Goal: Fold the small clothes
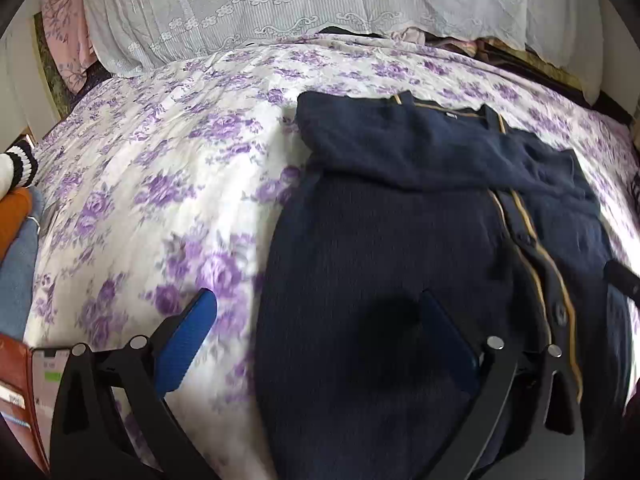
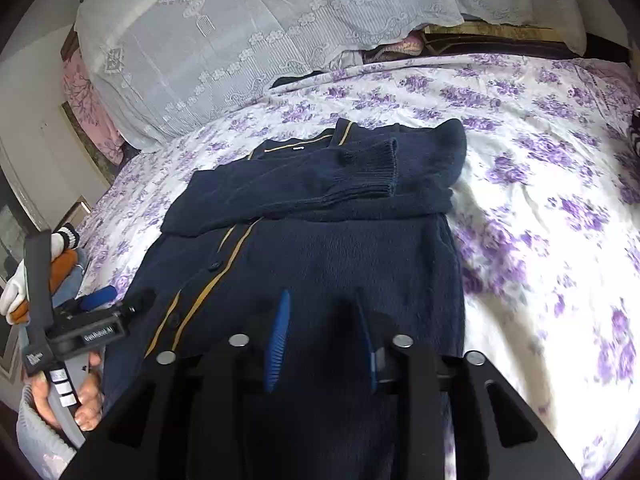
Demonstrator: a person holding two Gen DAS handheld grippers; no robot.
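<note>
- one navy cardigan (image 2: 320,240) with tan placket stripes, laid flat on the bed (image 2: 540,200) with the purple floral sheet; both sleeves folded across the chest, one ribbed cuff (image 2: 380,168) on top
- one lace-covered pillow (image 2: 240,40) at the head of the bed; a small pile of other clothes (image 1: 16,220) at the bed's left edge, count unclear
- two claws, one per hand
- left claw (image 1: 316,344) angled down over the cardigan's left hem edge, jaws wide, nothing between them; one blue pad over the sheet, the other over the knit
- a bare hand (image 2: 68,396) grips the left claw's handle, seen in the right wrist view
- right claw (image 2: 324,340) angled down over the cardigan's lower body, right of the placket; jaws partly apart, narrow gap, nothing held; contact with the knit can't be told
- cardigan lies straight ahead of and under both claws, collar at the far end
</note>
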